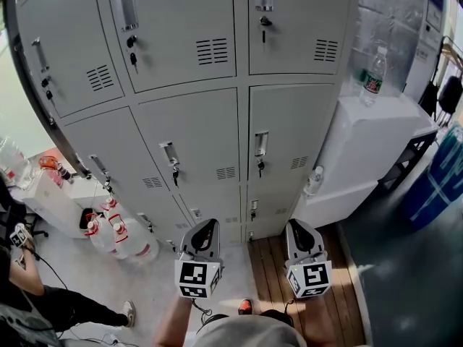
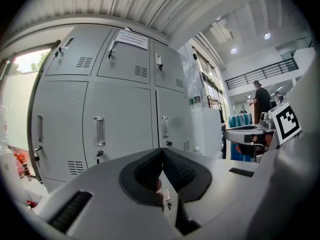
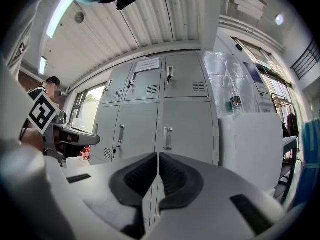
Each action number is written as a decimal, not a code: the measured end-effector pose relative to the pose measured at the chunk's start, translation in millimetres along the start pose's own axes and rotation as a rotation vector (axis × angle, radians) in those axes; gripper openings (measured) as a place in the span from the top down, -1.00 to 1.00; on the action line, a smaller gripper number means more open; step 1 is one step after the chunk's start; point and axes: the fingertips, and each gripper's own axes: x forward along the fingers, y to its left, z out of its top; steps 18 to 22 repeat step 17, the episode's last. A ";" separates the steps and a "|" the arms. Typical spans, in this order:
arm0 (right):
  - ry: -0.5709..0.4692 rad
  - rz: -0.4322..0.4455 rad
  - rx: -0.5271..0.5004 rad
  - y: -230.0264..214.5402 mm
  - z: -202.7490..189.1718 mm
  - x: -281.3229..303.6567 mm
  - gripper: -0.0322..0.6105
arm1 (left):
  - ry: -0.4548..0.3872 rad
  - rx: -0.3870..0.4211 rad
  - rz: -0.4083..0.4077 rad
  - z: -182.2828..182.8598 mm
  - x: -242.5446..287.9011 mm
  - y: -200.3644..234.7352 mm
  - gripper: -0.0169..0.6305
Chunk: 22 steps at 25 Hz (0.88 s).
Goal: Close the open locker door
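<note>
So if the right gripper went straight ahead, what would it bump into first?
Probably the closed grey locker door, near its handle. Nothing seems to stand in between, but depth is unclear.

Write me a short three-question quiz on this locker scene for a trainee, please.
1. True or false: the left gripper holds something between its jaws.
2. Where does the water bottle stand? A) on the floor B) on the white cabinet C) inside a locker
3. Fill in: the jaws of the right gripper are ____.
Key: 1 false; 2 B; 3 shut.
</note>
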 end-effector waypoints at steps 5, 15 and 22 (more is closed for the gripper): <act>-0.003 0.004 0.000 2.8 1.3 0.5 0.82 | -0.007 0.004 0.007 0.9 -0.9 3.4 0.88; -0.005 -0.001 -0.002 0.9 2.4 -2.9 0.82 | -0.013 0.002 0.004 1.6 -1.2 -0.5 0.88; -0.005 0.000 -0.004 0.9 2.7 -3.8 0.82 | -0.012 0.001 0.005 1.2 -1.9 -1.2 0.88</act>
